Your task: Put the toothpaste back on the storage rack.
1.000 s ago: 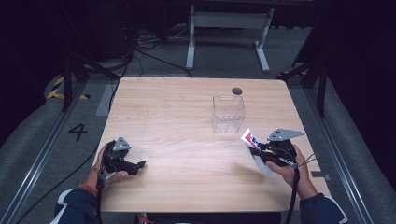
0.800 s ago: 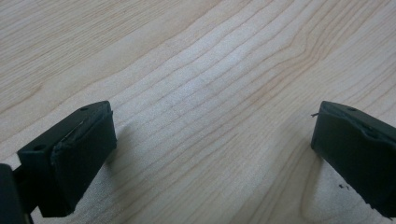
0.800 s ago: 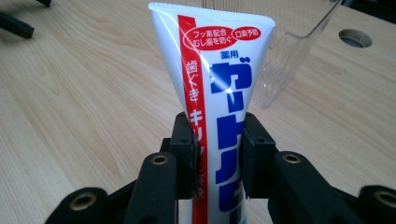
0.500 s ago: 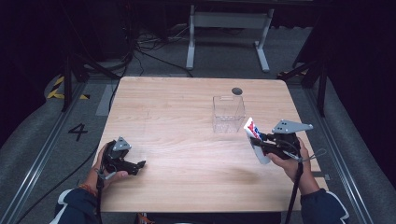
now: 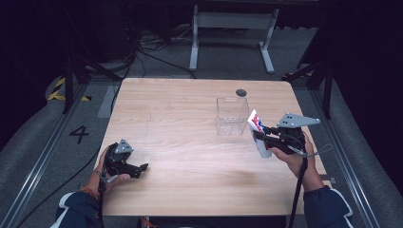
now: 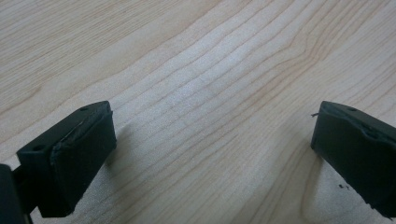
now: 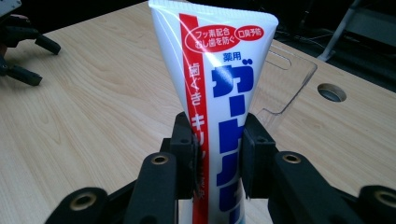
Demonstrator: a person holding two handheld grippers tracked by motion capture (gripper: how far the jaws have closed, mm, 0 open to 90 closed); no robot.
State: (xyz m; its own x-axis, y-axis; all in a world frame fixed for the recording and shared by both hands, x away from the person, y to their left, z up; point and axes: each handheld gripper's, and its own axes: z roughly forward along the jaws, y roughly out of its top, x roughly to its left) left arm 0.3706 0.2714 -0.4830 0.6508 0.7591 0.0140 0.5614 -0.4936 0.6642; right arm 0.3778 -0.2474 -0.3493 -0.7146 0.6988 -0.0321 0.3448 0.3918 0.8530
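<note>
A: We've lifted the tube (image 5: 259,133) off the table (image 5: 190,166). A second ago it lay low beside the box (image 5: 232,116); now it hangs clear of the wood, just right of the box and near its rim.

B: Right, and the right gripper (image 5: 262,137) has come up and in toward the box with it. Its jaws pinch the tube across the middle, both pads flat against it, as the right gripper view shows (image 7: 217,158).

A: So we judge the pick is done and what's left is the drop into the box. The box is open at the top, so we'd need the tube over the opening before letting go.

B: The left gripper (image 5: 140,167) hasn't stirred. It sits well to the left of the box, near the table's front edge, jaws spread with nothing between them but bare wood (image 6: 210,140).

A: Materials, then. The tube is soft white plastic, glossy, with a red stripe and blue lettering; flat crimped end up, wider there and tapering toward the jaws.

B: It'll likely give under the pads, so we shouldn't expect a rigid hold. The box is clear hard plastic, square, thin-walled, with a slot cut in one wall. Light, probably easy to nudge.

A: The table is pale wood with fine grain, matte, and has a round hole (image 5: 241,92) just behind the box.
</note>
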